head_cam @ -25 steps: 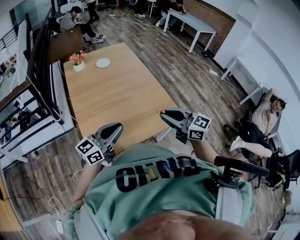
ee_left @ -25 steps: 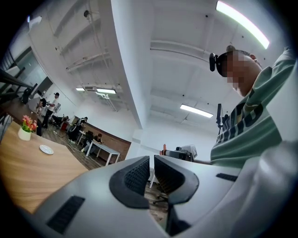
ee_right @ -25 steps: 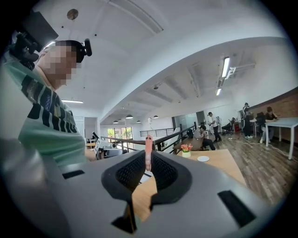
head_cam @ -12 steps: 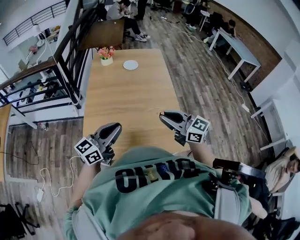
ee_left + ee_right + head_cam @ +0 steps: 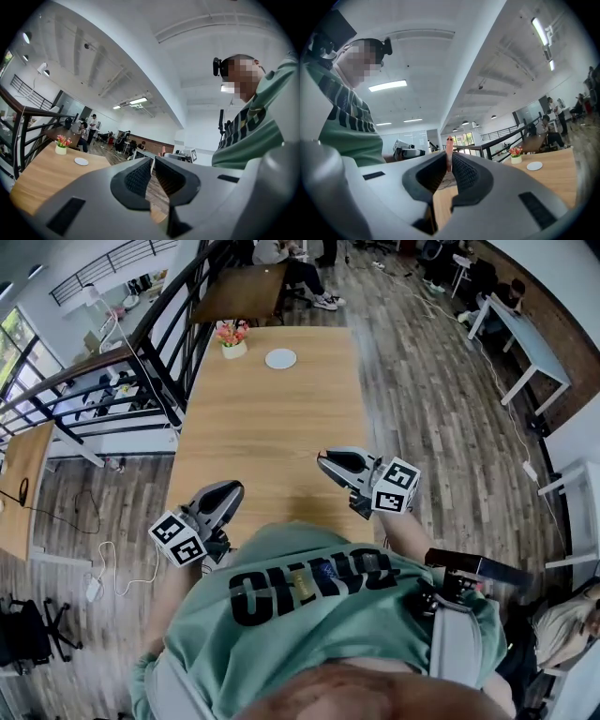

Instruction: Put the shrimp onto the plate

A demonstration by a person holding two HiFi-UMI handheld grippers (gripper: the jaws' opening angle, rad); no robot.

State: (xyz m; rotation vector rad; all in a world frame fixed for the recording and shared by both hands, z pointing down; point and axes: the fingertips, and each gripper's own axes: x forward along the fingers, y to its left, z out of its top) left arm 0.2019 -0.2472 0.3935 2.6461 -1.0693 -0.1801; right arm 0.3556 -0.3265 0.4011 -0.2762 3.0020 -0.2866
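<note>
You're at the near end of a long wooden table, w/ a black railing running along its left side. Your green shirt fills the bottom of the head view.

Both grippers are held level over the table's near end, apart from each other, tips angled inward. L gripper: in the left gripper view its jaws are drawn together to a thin slit, nothing between the pads. R gripper: in the right gripper view its jaws are nearly closed and pinch the shrimp. The shrimp is thin and pink, standing upright between the pads, its top end poking above the tips w/ what looks like two dark eye spots. The head view is too coarse to show it.

At the far end of the table is a small pot of pink flowers, and just right of it the white plate, well apart from the shrimp.
</note>
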